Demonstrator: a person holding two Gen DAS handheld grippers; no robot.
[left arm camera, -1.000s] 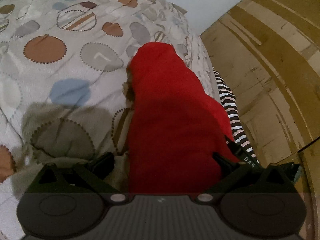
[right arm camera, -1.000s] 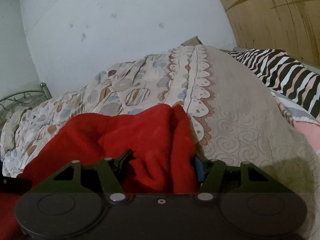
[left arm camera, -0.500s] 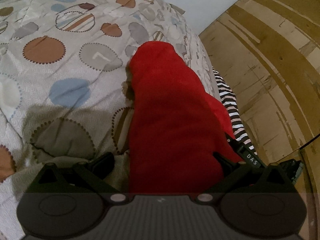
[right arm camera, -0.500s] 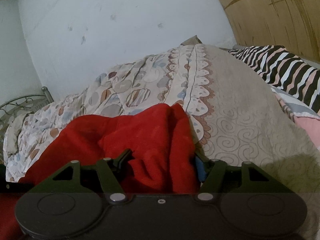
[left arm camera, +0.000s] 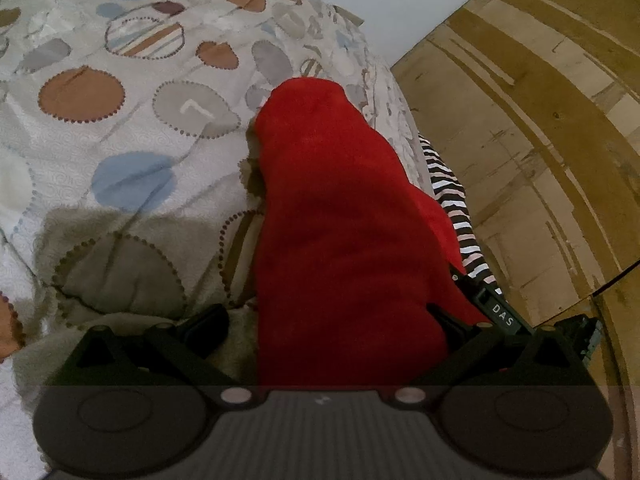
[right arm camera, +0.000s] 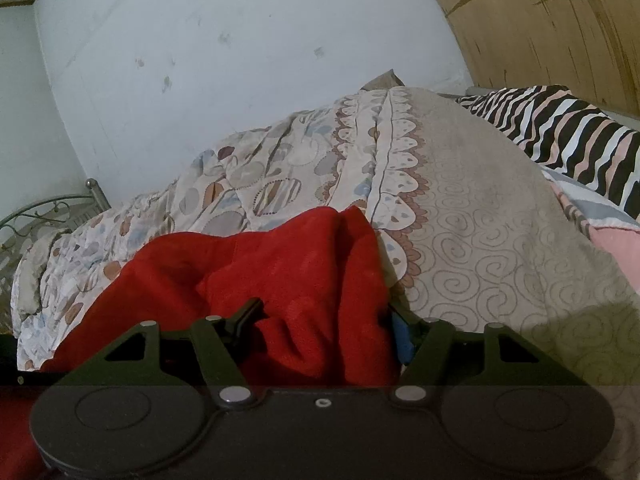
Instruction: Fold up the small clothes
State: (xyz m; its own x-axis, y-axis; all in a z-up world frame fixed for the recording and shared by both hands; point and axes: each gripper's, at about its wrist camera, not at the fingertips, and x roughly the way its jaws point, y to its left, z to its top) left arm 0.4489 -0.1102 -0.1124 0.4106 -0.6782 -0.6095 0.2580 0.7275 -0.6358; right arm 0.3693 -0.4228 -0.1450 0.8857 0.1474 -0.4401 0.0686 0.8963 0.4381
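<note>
**Red fleece between both sets of jaws**

The left gripper [left arm camera: 326,316] has its jaws spread wide, the red garment [left arm camera: 340,240] filling the gap; whether they pinch it I cannot tell. The right gripper [right arm camera: 324,316] likewise straddles bunched fleece [right arm camera: 280,280]. The soft, plush garment lies on the bed's spotted quilt [left arm camera: 120,140]. Only the right view shows the metal bedframe [right arm camera: 48,208]. Little has shifted since a second ago.

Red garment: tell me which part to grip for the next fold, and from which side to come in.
The red garment lies as a long band running away from the left gripper over the patterned quilt. Probably best gripped at its near edge, where both grippers sit, coming low from the near side: the far end lies flat and free, so the near edge can fold over it.
</note>
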